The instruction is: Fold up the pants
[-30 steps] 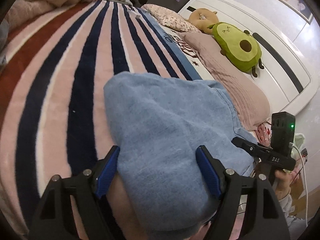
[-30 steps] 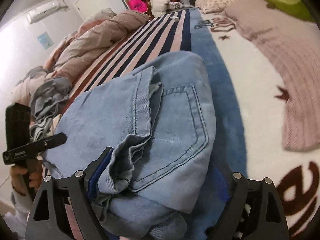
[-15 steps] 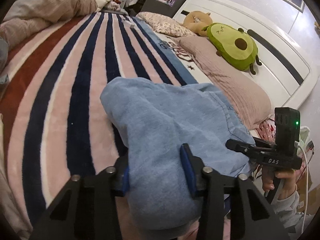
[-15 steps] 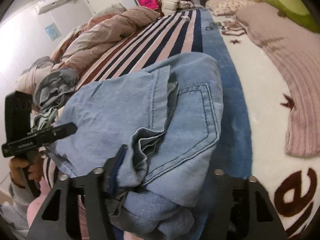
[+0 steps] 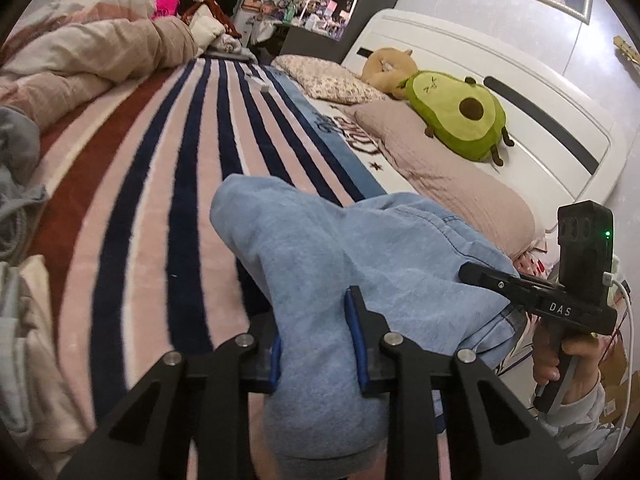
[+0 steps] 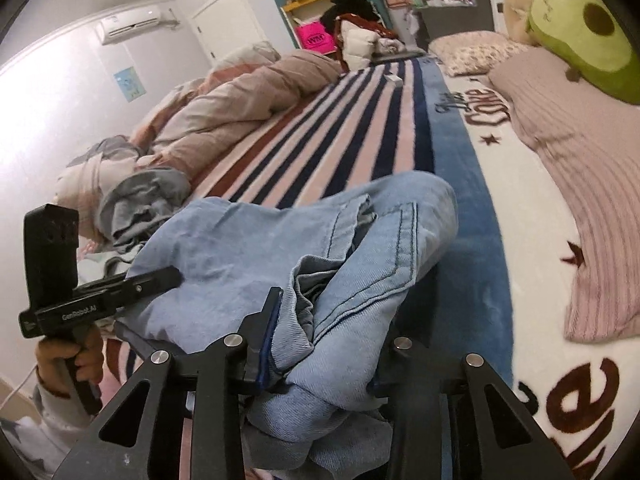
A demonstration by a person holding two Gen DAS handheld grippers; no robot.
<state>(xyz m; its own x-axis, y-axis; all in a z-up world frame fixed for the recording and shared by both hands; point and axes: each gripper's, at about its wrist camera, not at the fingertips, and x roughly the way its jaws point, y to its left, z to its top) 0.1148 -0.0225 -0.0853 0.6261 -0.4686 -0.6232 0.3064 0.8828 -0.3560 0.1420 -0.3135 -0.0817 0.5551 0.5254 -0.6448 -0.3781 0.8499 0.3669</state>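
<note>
Light blue denim pants point(image 5: 360, 256) lie bunched near the front edge of the striped bed blanket point(image 5: 168, 184). My left gripper point(image 5: 316, 344) is shut on a thick fold of the pants at one end. My right gripper point(image 6: 320, 344) is shut on the waistband end of the pants point(image 6: 340, 264), where a back pocket seam shows. The two grippers hold opposite ends, and each sees the other: the right gripper point(image 5: 532, 300) shows in the left wrist view, the left gripper point(image 6: 100, 300) in the right wrist view. The cloth rises off the bed between them.
A rumpled beige duvet point(image 5: 92, 56) and a grey garment pile point(image 6: 140, 200) lie on the far side. A pink pillow point(image 5: 440, 168) and an avocado plush point(image 5: 456, 116) sit by the white headboard point(image 5: 520, 92).
Both grippers closed from open onto the pants. Both views pulled back and up, and the denim bunched and lifted between the grippers.
</note>
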